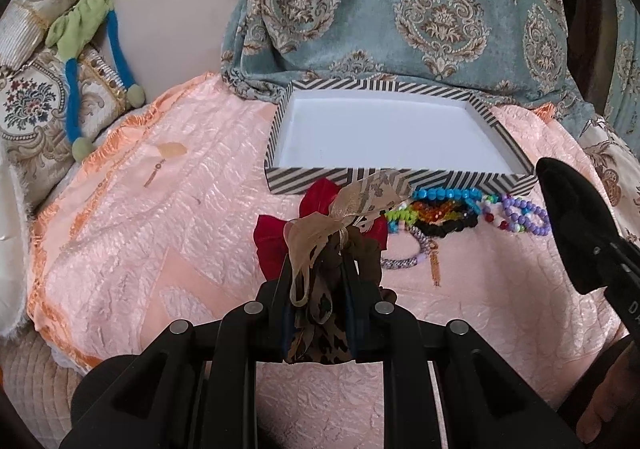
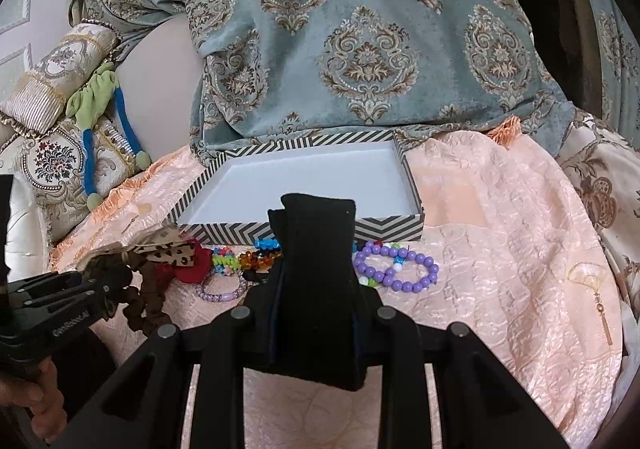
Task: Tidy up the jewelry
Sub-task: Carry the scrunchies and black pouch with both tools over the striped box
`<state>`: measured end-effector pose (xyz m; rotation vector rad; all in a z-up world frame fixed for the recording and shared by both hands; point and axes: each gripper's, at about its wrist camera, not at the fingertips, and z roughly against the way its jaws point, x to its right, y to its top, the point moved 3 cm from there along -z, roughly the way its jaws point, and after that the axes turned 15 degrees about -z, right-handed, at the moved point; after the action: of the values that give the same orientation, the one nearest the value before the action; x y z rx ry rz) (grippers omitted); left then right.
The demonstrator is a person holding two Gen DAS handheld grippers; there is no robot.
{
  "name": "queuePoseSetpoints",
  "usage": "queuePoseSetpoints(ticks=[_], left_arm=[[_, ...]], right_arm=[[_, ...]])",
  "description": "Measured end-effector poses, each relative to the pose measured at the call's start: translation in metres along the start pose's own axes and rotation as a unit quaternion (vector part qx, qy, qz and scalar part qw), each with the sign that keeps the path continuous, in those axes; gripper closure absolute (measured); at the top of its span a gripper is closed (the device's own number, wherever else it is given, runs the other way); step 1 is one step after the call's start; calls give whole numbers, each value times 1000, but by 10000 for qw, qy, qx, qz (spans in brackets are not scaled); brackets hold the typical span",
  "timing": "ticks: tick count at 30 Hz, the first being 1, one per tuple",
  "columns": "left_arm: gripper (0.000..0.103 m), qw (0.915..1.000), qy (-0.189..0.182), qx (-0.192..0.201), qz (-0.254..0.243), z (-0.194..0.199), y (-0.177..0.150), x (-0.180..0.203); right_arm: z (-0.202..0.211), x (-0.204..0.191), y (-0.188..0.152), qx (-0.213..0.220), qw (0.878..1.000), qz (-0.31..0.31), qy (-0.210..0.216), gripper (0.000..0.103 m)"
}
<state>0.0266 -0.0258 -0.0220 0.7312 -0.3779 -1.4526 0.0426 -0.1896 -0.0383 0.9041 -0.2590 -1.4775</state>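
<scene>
A striped box (image 1: pixel 400 179) with a white, empty inside lies on the pink cloth; it also shows in the right wrist view (image 2: pixel 392 227). Bead bracelets (image 1: pixel 516 215) and hair ties lie in a heap just in front of it, with purple beads (image 2: pixel 396 267) among them. My left gripper (image 1: pixel 318 269) is shut on a brown scrunchie with a leopard and gauze bow (image 1: pixel 320 245), held above a red scrunchie (image 1: pixel 272 241). My right gripper (image 2: pixel 316 261) is shut on a black velvet cushion (image 2: pixel 316 245), over the heap, and shows at the right of the left wrist view (image 1: pixel 572 225).
The pink quilted cloth (image 1: pixel 160 229) covers the seat. A blue patterned curtain (image 2: pixel 360 49) hangs behind the box. Embroidered cushions and a green and blue soft toy (image 1: pixel 92 49) sit at the left. A gold pendant (image 2: pixel 596 289) lies on the cloth at the right.
</scene>
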Motion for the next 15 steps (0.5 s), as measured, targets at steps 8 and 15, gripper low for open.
queuePoseSetpoints(ticks=[8,15], left_arm=[[100,10000,15,-52,-28,-7,-4,0],[100,9998,145,15,-113,8,2,-2]], right_arm=[[-5,-4,-3,-75,10000,52,-22,76],[-4,-6,-1,-24,10000,23,-7,76]])
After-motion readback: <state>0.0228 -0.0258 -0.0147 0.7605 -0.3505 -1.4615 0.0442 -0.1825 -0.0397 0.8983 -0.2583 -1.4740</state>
